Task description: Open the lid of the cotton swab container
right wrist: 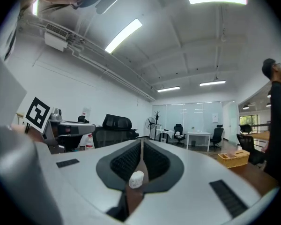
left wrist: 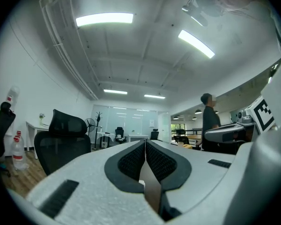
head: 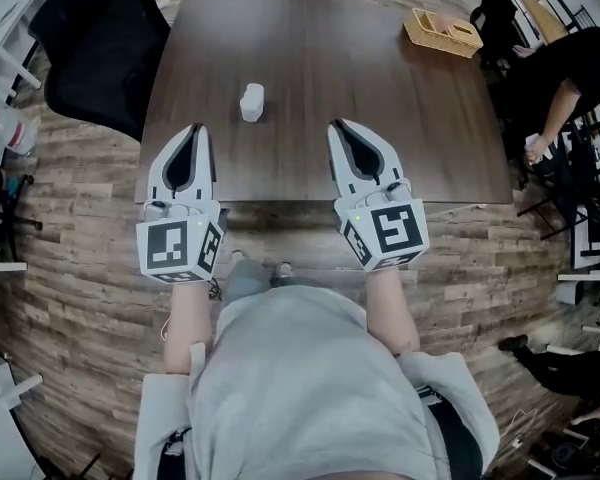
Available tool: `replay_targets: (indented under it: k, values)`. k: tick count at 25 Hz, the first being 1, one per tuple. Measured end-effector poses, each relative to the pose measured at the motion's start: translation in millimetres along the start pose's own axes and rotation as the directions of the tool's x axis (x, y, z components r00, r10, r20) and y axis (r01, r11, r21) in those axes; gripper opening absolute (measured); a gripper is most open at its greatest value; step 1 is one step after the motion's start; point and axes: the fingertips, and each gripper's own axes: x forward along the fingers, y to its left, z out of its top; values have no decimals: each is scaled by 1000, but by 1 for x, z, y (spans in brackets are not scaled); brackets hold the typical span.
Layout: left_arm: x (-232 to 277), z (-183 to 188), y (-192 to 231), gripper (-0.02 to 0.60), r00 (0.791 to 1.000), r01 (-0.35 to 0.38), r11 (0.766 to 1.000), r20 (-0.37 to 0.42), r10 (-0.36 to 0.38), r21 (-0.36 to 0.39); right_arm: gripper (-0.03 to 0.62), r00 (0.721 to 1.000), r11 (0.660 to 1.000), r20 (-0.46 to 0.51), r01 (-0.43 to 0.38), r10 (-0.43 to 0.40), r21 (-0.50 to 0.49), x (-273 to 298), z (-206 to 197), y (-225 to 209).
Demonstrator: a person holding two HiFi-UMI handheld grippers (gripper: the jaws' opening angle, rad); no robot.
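While left tool (head: 194,130) and right tool (head: 339,126) hover level at the near edge of the bench (head: 380,118), head view: container (head: 251,102) stands mid-bench, ahead between them, well apart from both | left gripper view: left tool pressed together, empty | right gripper view: right tool pressed together, empty; container beyond its tips

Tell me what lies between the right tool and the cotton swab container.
Nothing: only bare tabletop separates the right tool and the cotton swab container, per the head view.
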Motion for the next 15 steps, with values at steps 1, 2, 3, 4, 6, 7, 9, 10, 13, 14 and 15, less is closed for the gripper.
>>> replay_targets:
  k: [1,2,3,4,6,7,9,10,13,14,15]
  values:
    - [5,-6,2,11,1000,-2,1000,-10,2,-2,20,1000,1000,-5,1,-1,5,4,-2,-2]
    - [10,-13,4,12,1000,-2,1000,-23,2,-2,20,1000,1000,-10,2,-2,10,8,-5,-4]
    - [15,-20,6,12,999,1,1000,-37,-1,0,20,1000,1000,-16,4,-4,14,13,-7,-5]
    - [20,-28,8,12,999,6,1000,-53,-6,1,20,1000,1000,-22,9,-8,16,17,-9,-6]
    - [31,-45,13,12,996,21,1000,-85,-22,-7,20,999,999,-35,24,-23,22,25,-13,-9]
    - [38,-53,16,12,994,31,999,-100,-32,-15,20,999,999,-40,33,-32,30,29,-15,-11]
    - [51,-71,22,12,990,49,998,-129,-53,-31,20,998,997,-48,53,-50,59,40,-19,-14]
    - [58,-80,26,12,987,58,998,-145,-63,-36,20,997,995,-53,63,-59,73,46,-22,-16]
    - [75,-109,32,18,975,93,994,-196,-102,-57,20,993,991,-81,99,-92,89,62,-31,-18]
    - [79,-119,34,35,969,106,992,-215,-119,-69,20,991,990,-91,109,-101,89,66,-33,-17]
    - [83,-130,35,65,963,118,990,-235,-135,-83,20,989,989,-102,118,-109,87,69,-35,-16]
